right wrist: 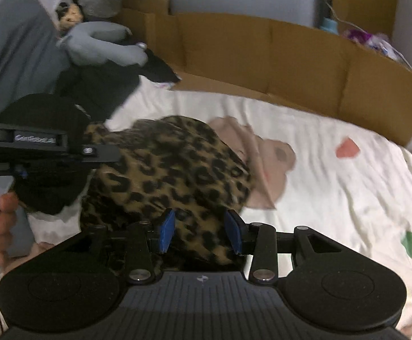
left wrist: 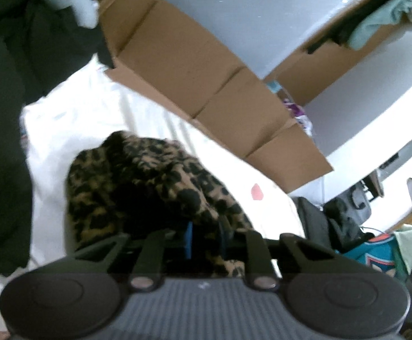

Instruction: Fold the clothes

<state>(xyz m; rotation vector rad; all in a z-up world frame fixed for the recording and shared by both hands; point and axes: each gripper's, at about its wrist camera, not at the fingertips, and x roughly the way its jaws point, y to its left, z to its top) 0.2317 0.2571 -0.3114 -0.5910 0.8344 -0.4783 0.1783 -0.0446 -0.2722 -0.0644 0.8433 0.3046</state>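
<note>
Folding is judged to be at its opening step: the leopard-print garment (right wrist: pixel 172 167) is bunched in a heap on the bed (right wrist: pixel 333 187), near the middle of the white sheet and well short of the cardboard box (right wrist: pixel 290 53) along the far edge. In the right wrist view, the right hand-held gripper (right wrist: pixel 201 232) is seen with its blue pads (right wrist: pixel 167 232) spread, a fold of the leopard cloth lying between them but not visibly squeezed. The left hand-held gripper (left wrist: pixel 206 238) is pinched on the same garment from the left side; in its own view the pads stand close together with cloth caught between them, though blur keeps the contact from being read exactly. A pale pink garment (right wrist: pixel 265 161) is partly covered by the leopard heap on the side toward the right edge of the bed. For the next move, the right pads would likely need to be closed on an edge or corner of the cloth, so that the garment can be lifted and spread flat on the sheet before any fold is made. Dark clothes (right wrist: pixel 98 85) are piled toward the far left corner.
</note>
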